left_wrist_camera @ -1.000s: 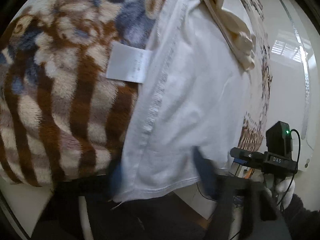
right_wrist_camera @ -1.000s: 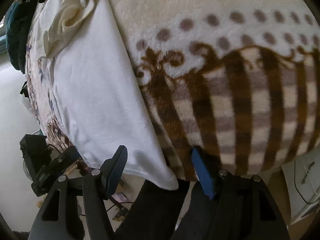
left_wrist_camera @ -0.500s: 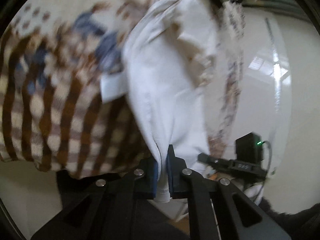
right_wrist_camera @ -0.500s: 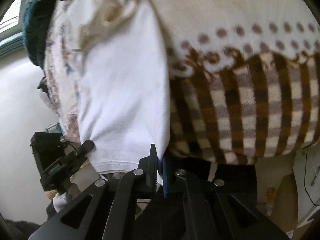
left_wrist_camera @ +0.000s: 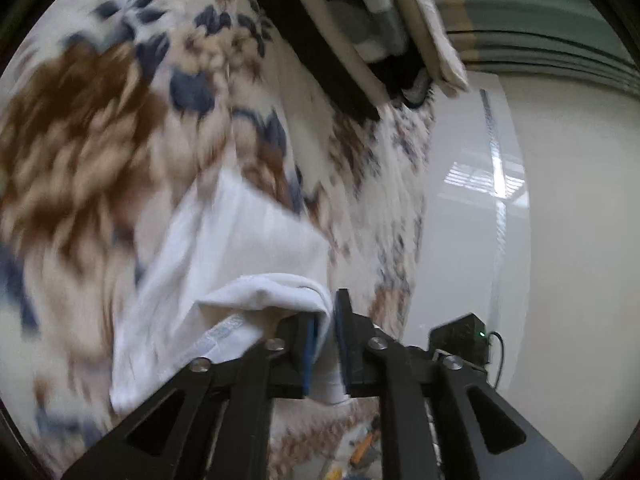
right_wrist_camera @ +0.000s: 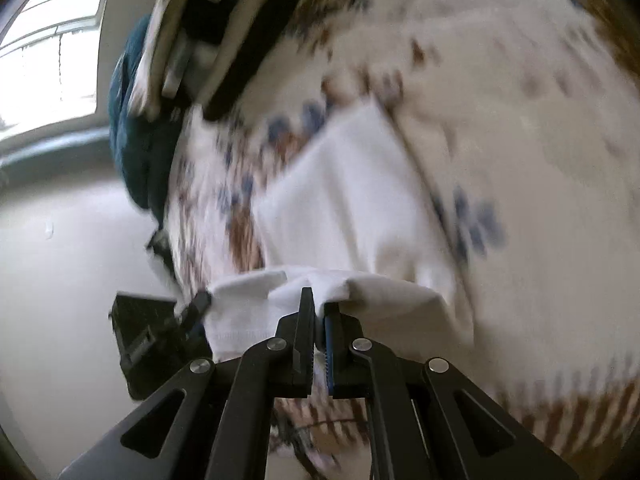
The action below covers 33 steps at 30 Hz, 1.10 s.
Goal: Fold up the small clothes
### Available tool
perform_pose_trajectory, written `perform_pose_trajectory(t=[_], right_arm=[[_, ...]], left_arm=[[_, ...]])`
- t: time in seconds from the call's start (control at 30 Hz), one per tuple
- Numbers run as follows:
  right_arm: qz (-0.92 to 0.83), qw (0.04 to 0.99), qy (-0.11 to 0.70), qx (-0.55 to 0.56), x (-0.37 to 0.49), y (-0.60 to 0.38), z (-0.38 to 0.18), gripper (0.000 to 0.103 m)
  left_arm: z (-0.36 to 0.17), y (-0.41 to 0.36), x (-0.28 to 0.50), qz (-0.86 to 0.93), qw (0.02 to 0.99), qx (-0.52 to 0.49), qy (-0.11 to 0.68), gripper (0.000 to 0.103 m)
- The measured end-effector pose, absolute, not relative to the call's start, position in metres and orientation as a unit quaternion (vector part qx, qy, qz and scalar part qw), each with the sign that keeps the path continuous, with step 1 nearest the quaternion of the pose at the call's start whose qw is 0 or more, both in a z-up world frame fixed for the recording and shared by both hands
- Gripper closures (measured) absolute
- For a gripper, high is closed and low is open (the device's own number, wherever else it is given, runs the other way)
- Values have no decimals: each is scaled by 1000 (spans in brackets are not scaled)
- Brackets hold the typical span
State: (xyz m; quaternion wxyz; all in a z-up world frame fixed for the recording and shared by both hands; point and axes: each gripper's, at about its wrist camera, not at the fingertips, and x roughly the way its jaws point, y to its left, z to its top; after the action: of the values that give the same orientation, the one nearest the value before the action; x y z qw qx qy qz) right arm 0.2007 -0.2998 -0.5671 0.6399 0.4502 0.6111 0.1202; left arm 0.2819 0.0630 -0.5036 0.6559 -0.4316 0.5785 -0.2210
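Both grippers, left (left_wrist_camera: 325, 332) and right (right_wrist_camera: 319, 322), are pinched tight on one white garment (right_wrist_camera: 344, 200) draped over the patterned blanket (left_wrist_camera: 88, 152). Only the right view catches a teal bundle (right_wrist_camera: 132, 136) far left; each shows one folded stack (left_wrist_camera: 360, 36).

We hold our left gripper (left_wrist_camera: 325, 330) with its jaws pinched nearly together on a fold of white cloth (left_wrist_camera: 240, 264). Our right gripper (right_wrist_camera: 318, 322) is clamped the same way, black fingers (right_wrist_camera: 304, 332) pressed close on that cloth's edge.
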Motion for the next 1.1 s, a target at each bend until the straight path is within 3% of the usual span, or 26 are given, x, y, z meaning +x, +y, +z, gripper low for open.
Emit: perform_pose_trajectory(t=[0.03, 0.07, 0.1, 0.27, 0.33, 0.73, 0.97, 1.1], right_arm=[[112, 642, 603, 460, 213, -302, -571, 96], [103, 640, 594, 477, 224, -305, -577, 93], [96, 633, 587, 495, 235, -306, -583, 89], [100, 639, 535, 544, 256, -315, -581, 45], [103, 657, 535, 522, 252, -315, -573, 38], [36, 678, 606, 415, 235, -327, -595, 38], [30, 683, 618, 389, 258, -316, -605, 38], [46, 671, 630, 388, 268, -312, -613, 38]], left_arm=[[-512, 63, 295, -216, 652, -440, 578, 74], [-518, 65, 303, -209, 649, -450, 577, 50], [-522, 70, 308, -204, 647, -465, 569, 43], [-516, 96, 314, -192, 667, -476, 541, 37], [-511, 97, 309, -179, 688, -430, 556, 37], [-548, 25, 319, -179, 720, -161, 651, 38], [-556, 111, 332, -66, 727, -228, 644, 38], [-538, 119, 313, -66, 721, -256, 641, 37]])
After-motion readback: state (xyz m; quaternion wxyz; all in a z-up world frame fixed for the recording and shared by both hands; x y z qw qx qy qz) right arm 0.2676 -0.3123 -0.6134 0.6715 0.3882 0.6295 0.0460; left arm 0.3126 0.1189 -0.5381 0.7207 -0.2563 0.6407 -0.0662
